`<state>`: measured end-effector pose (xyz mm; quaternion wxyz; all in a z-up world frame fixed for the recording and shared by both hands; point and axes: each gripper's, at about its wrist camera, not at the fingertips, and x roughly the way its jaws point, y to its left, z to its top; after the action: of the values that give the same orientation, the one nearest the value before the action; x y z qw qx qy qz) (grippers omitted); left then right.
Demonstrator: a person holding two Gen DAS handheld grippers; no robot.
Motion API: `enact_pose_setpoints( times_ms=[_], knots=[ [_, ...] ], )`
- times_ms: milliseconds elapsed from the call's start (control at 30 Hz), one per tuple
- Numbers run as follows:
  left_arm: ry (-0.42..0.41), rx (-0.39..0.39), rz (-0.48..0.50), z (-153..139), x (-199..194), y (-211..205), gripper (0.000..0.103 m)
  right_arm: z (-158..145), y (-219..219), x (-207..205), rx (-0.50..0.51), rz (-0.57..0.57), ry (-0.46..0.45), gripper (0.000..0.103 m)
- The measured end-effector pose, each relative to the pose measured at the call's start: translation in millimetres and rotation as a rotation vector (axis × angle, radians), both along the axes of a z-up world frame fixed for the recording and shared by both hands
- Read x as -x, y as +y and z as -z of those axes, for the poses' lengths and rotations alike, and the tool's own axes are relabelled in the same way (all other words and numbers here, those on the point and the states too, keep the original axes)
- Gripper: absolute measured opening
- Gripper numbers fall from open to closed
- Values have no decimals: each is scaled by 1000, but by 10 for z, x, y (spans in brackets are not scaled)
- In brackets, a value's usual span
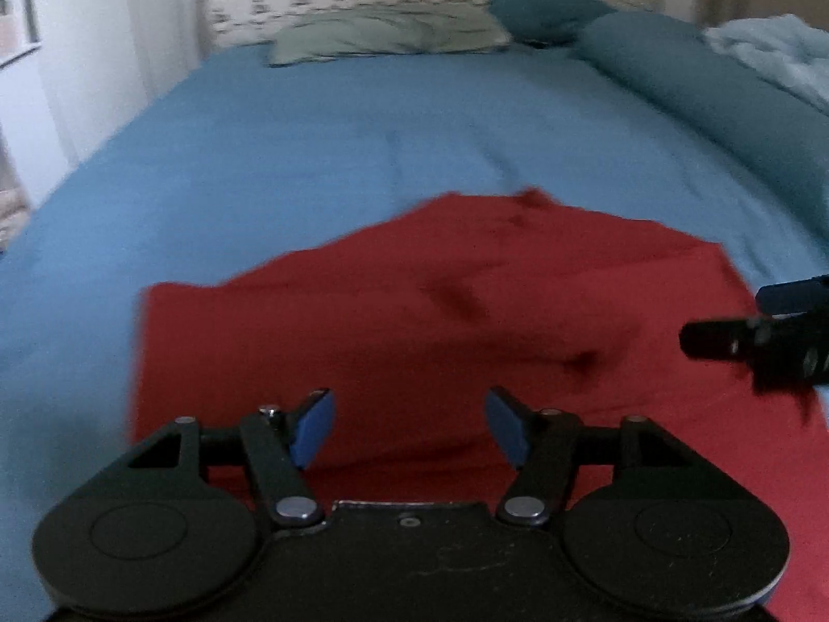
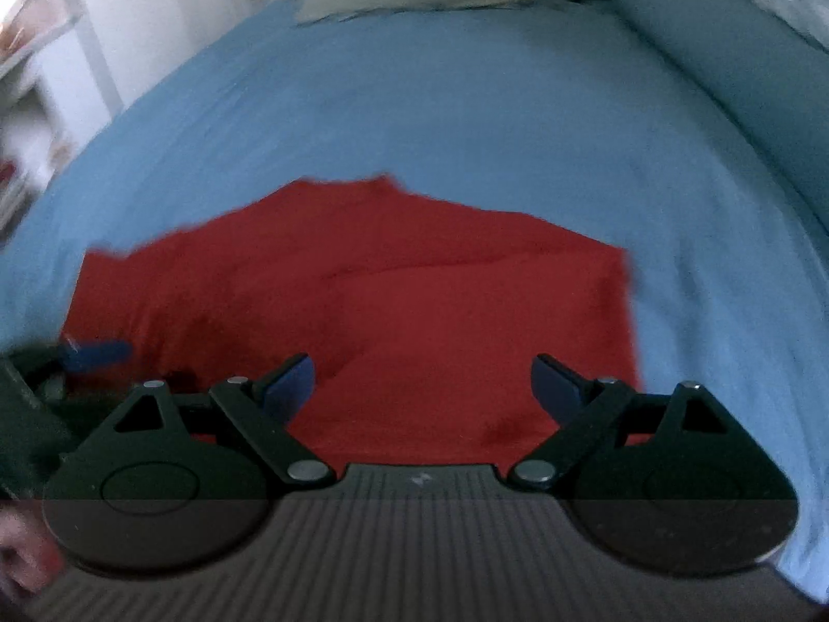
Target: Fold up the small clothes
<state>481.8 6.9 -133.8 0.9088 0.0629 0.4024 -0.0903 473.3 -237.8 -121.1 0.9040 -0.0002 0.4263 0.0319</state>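
Observation:
A red garment [image 1: 414, 311] lies partly folded on the blue bed sheet [image 1: 259, 155], with creases across its middle. My left gripper [image 1: 409, 427] hovers over its near edge, jaws apart with only cloth behind them, nothing pinched. In the right wrist view the same red garment [image 2: 388, 300] fills the centre. My right gripper [image 2: 422, 391] stands wide open above its near part, holding nothing. The right gripper's black fingers [image 1: 751, 342] show at the right edge of the left wrist view. The left gripper's blue pad [image 2: 96, 352] shows at the left edge of the right wrist view.
A pale green pillow [image 1: 388, 33] and dark teal pillows [image 1: 699, 78] lie at the head and right side of the bed. A light blue blanket [image 1: 777, 52] is bunched at the far right. White furniture [image 1: 77, 52] stands left of the bed. Part of a hand [image 2: 20, 560] shows bottom left.

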Motion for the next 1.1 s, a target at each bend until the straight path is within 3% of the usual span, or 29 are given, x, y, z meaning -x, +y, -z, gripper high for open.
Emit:
enact_pose_setpoints(
  times_ms=[100,167,233,300,367,400,433,567,700,767,867,933,967,1000,1033,1100],
  knots=[
    [11,-22,-58,49,-58,301,71,185,406,-133,92,-117,-9,103],
    [22,-24,-96,89,-91,478,71,323,637,-226,150,-183,-6,96],
    [20,-30,-123,95,-106,602,71,458,817,-323,218,-224,2,78],
    [14,-38,-139,104,-120,679,71,541,922,-384,263,-230,-2,68],
    [9,-39,-149,99,-119,729,71,533,902,-431,251,-209,-17,56],
    [9,-33,-155,97,-116,757,71,523,873,-456,237,-184,-20,41],
    [10,-26,-160,92,-104,766,71,490,810,-485,216,-143,-21,35],
    [19,1,-195,103,-113,831,71,351,414,-462,41,60,-30,36],
    [30,-9,-209,147,-74,903,71,495,92,-392,-119,190,40,40],
    [36,-19,-210,179,-50,939,72,547,32,-347,-176,206,35,45],
    [45,-30,-217,228,1,1010,72,548,5,-333,-238,222,20,72],
    [48,-32,-223,245,39,1054,73,538,21,-310,-238,254,-4,73],
    [50,-35,-226,260,56,1069,73,555,20,-331,-225,266,-2,70],
    [52,-42,-229,276,65,1078,73,556,21,-351,-215,272,6,51],
    [54,-47,-230,287,68,1081,73,540,27,-395,-208,271,17,23],
    [59,-46,-234,315,59,1086,73,484,-3,-431,-201,271,25,21]
  ],
)
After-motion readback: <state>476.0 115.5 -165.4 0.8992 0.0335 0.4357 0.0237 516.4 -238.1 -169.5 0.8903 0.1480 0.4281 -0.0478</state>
